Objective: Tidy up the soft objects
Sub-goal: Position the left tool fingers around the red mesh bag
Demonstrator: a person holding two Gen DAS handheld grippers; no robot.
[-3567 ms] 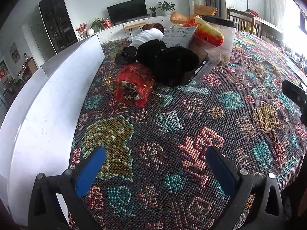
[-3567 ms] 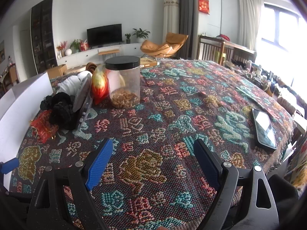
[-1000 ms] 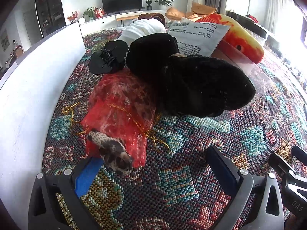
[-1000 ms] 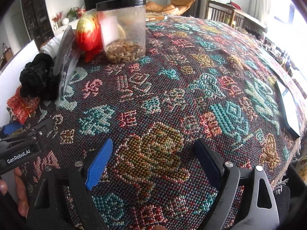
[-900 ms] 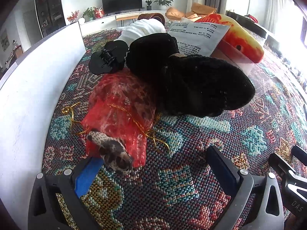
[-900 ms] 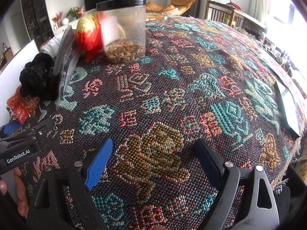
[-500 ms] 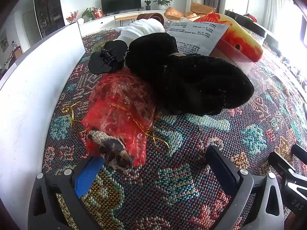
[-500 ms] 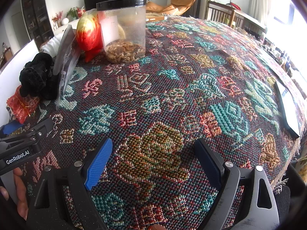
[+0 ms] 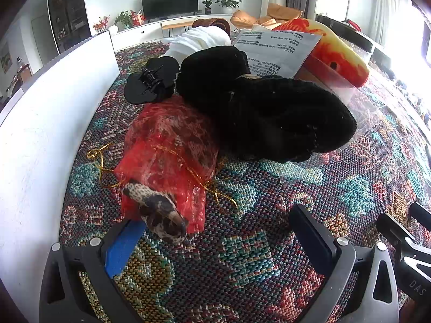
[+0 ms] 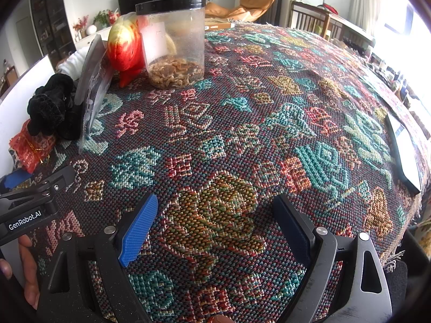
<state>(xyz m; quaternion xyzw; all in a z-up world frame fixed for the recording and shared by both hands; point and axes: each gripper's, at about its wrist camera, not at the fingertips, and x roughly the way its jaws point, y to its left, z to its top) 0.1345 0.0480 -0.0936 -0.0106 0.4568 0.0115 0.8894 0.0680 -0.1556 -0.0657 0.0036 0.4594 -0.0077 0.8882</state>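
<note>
The left gripper (image 9: 215, 231), jaws apart, has the red pouch (image 9: 169, 156) just ahead by its left finger, lengthwise away along the desk's (image 9: 269, 188) left edge; the right gripper (image 10: 215, 226) gapes farther off.

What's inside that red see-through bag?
A leopard-print fabric piece pokes out of the red mesh bag at its open end, more showing faintly through it. What exactly it is stays hidden.
</note>
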